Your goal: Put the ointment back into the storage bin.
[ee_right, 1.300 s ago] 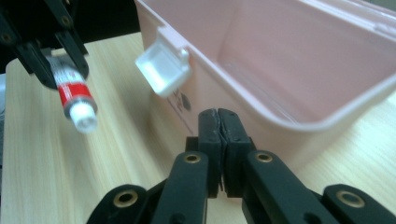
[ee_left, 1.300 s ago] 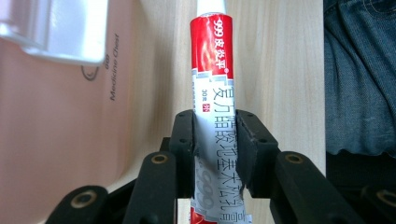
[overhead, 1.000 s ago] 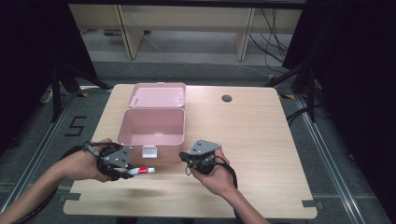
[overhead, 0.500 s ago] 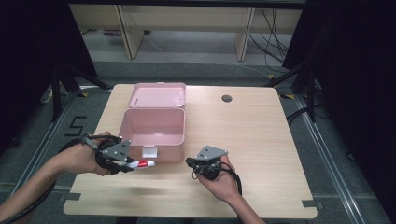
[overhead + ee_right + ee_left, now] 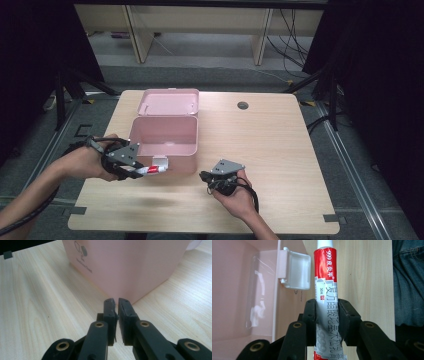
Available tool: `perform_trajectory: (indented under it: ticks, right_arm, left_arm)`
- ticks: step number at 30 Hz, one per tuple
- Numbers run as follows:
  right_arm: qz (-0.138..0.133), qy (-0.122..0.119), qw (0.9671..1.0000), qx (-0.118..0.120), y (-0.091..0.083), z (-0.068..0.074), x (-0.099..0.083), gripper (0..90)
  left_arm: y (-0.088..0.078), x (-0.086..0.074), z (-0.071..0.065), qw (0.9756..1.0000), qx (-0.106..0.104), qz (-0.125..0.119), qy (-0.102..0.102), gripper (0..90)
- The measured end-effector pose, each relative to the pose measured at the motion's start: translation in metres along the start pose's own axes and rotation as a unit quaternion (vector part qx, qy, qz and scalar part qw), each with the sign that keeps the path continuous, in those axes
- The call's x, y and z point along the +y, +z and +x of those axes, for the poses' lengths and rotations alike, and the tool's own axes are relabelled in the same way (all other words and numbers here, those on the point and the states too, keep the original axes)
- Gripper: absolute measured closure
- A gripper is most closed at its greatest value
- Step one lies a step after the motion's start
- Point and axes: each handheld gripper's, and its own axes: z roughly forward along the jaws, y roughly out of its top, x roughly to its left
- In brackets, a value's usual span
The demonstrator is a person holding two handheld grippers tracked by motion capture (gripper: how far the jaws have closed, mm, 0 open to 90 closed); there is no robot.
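My left gripper (image 5: 139, 169) is shut on a red-and-white tube (image 5: 152, 170), held just in front of the open pink box (image 5: 165, 135). In the left gripper view the pads clamp the tube (image 5: 325, 277) at its middle, its white neck pointing away, beside the box's white latch (image 5: 295, 270). My right gripper (image 5: 204, 177) hovers low over the table to the right of the box's front corner. Its jaws have just been opening and stand a narrow gap apart, with nothing between them (image 5: 116, 301); the pink box wall (image 5: 130, 265) rises right ahead.
The box's lid (image 5: 170, 101) lies folded back behind it. A round cable hole (image 5: 243, 105) sits at the table's far middle. The person's jeans (image 5: 408, 282) show past the table's near edge. Bare wooden tabletop (image 5: 280, 145) stretches right of the box.
The left gripper has lifted a little with the tube, staying at the box's front. The right gripper has sunk toward the table and drifted slightly right and nearer.
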Motion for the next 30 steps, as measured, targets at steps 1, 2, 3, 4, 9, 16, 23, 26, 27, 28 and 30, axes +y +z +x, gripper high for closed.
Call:
perform_trajectory:
  ticks: [1,2,3,4,9,16,23,26,27,28,30]
  right_arm:
    - [-0.002,0.0,1.0,-0.001,0.0,0.0,0.0,85.5]
    - [-0.004,0.001,1.0,-0.003,0.001,0.0,-0.001,85.5]
    - [0.0,0.013,0.9999,0.001,0.0,0.001,-0.001,85.4]
    - [0.002,0.015,0.9999,0.001,0.0,0.001,-0.002,85.4]
    - [0.0,0.019,0.9998,0.002,0.0,0.001,-0.003,84.7]
    - [-0.01,0.015,0.9998,-0.004,0.001,-0.002,-0.006,84.4]
    - [-0.003,0.017,0.9998,-0.005,-0.001,-0.003,-0.006,84.2]
    - [-0.003,0.017,0.9998,-0.005,-0.001,-0.003,-0.006,84.0]
    - [-0.006,0.01,0.9999,-0.007,0.0,-0.004,-0.006,84.0]
    - [-0.004,0.011,0.9999,-0.007,-0.001,-0.004,-0.006,84.0]
    - [-0.006,0.016,0.9998,-0.005,0.0,-0.004,-0.006,84.0]
  left_arm:
    - [0.0,0.001,0.0,1.0,-0.001,-0.001,-0.002,69.7]
    - [-0.001,0.001,0.001,1.0,0.0,-0.001,-0.002,69.7]
    - [-0.002,0.002,0.002,1.0,-0.001,0.0,0.0,69.7]
    - [-0.002,0.003,0.003,1.0,-0.001,-0.001,-0.001,69.7]
    - [-0.002,0.004,0.005,1.0,0.0,0.0,-0.001,69.6]
    - [-0.003,0.003,0.009,1.0,0.0,0.001,-0.004,69.7]
    - [-0.006,0.004,0.014,1.0,0.004,-0.002,-0.003,69.6]
    - [-0.007,0.005,0.016,1.0,0.004,0.002,-0.002,69.6]
    - [-0.007,0.005,0.017,1.0,0.005,0.0,-0.004,69.6]
    - [-0.007,0.006,0.018,1.0,0.006,0.001,-0.003,69.6]
    - [-0.008,0.007,0.02,1.0,0.008,0.003,0.0,69.6]
